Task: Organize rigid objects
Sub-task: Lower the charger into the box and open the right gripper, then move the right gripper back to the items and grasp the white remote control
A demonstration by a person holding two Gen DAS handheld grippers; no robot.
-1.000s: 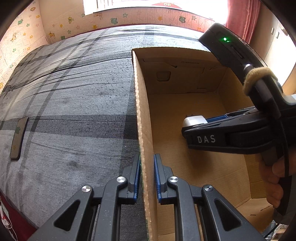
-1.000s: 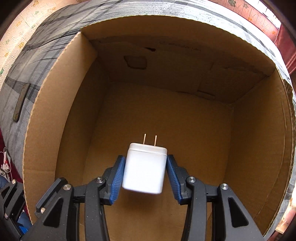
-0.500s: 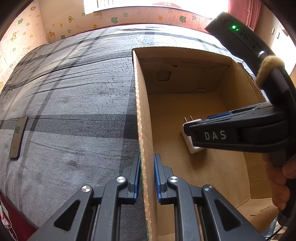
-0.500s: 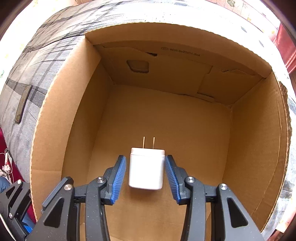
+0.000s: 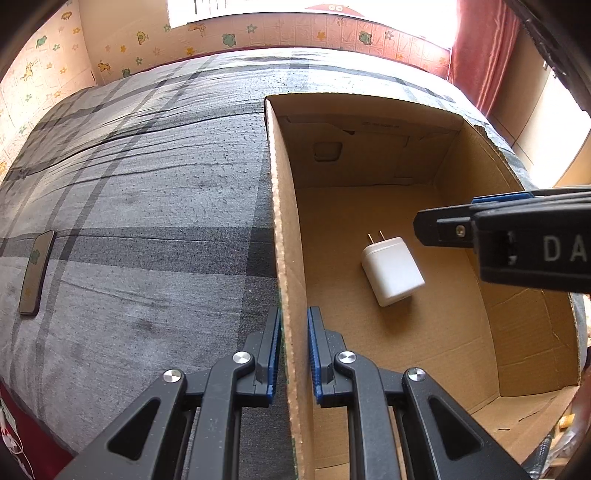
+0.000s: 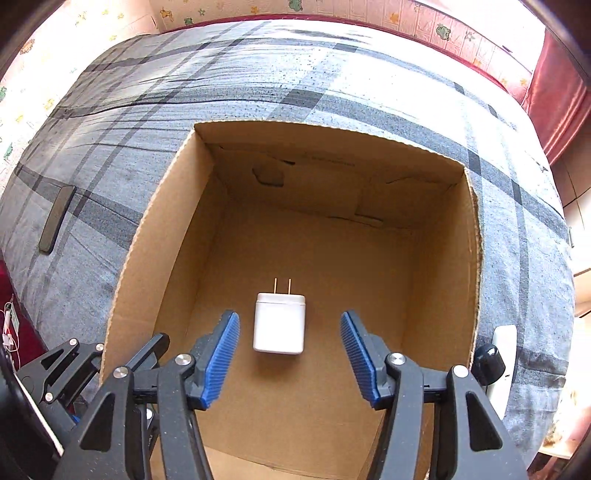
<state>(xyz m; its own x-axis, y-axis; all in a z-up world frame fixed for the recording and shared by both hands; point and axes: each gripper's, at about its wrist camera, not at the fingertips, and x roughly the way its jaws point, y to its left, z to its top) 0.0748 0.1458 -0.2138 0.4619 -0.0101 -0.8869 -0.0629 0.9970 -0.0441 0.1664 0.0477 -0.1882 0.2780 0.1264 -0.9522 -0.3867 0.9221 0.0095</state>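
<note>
white charger (image 6: pixel 279 323) lies flat inside cardboard box (image 6: pixel 441 266).

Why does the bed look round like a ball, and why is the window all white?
In both views the fisheye lens bends straight lines, so the bedspread bulges and the box rim curves. In the left wrist view the window is washed out by bright daylight. The white charger stays sharp in the right wrist view.

Charger (image 6: pixel 279 325): white. Box (image 6: pixel 439 266): brown. Bed cover (image 5: pixel 155 206): grey plaid. Claw pads (image 6: pixel 221 354): blue. Curtain (image 5: pixel 484 48): red.
</note>
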